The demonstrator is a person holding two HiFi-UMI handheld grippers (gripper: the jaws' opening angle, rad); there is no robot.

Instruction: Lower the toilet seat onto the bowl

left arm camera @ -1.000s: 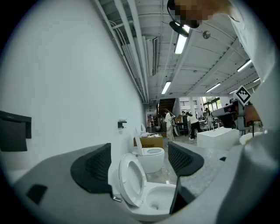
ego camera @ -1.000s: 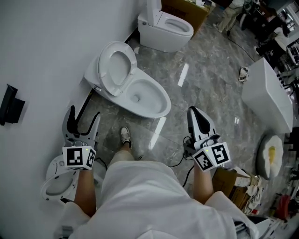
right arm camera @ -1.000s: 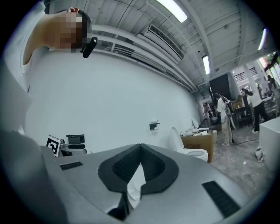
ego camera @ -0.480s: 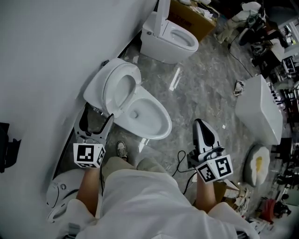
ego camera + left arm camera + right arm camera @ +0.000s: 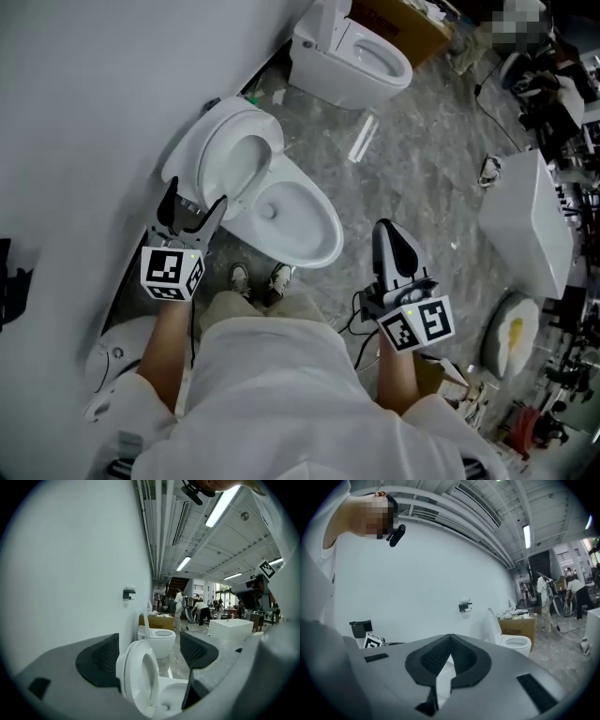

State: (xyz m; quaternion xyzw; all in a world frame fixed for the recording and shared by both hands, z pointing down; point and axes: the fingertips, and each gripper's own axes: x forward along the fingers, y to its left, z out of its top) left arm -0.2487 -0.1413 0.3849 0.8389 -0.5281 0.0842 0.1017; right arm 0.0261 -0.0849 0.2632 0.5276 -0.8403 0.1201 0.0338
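The raised toilet seat point(image 5: 208, 164) stands upright against the white wall point(image 5: 84, 94), above the open bowl point(image 5: 292, 223). The left gripper point(image 5: 197, 200), jaws wide apart and holding nothing, hovers just beside the seat's edge. The right gripper point(image 5: 392, 234), jaws closed together and empty, hangs well apart over the marbled floor point(image 5: 412, 159).
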